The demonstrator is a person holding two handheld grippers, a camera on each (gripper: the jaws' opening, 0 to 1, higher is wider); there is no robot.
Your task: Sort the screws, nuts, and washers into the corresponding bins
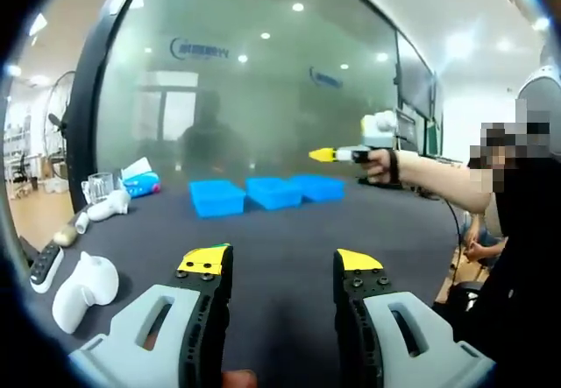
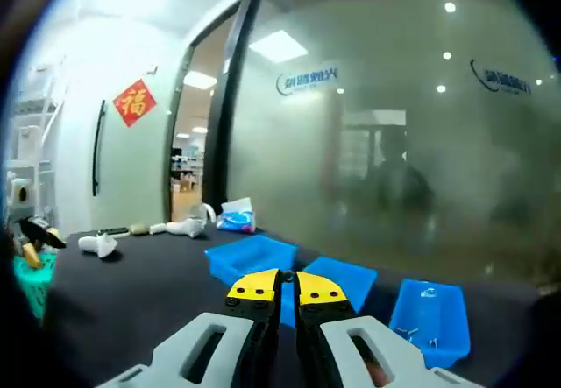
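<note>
Three blue bins stand in a row on the dark table (image 1: 289, 230): left bin (image 1: 216, 198), middle bin (image 1: 273, 192), right bin (image 1: 321, 186). My left gripper (image 1: 282, 262) hovers over the table's near part, well short of them, its yellow-tipped jaws wide open with nothing between. A hand holds my right gripper (image 1: 323, 154) in the air above the right bin. In the right gripper view that gripper (image 2: 287, 286) is shut, with nothing seen in it, above the bins (image 2: 250, 257) (image 2: 342, 278) (image 2: 429, 313). Small metal parts lie in the rightmost one.
White hand-held devices (image 1: 83, 287), a remote (image 1: 46, 267), a clear cup (image 1: 98, 185) and a tissue pack (image 1: 140, 182) lie along the table's left side. A green basket (image 2: 31, 285) stands at the left edge. A frosted glass wall rises behind the table. A person stands at right.
</note>
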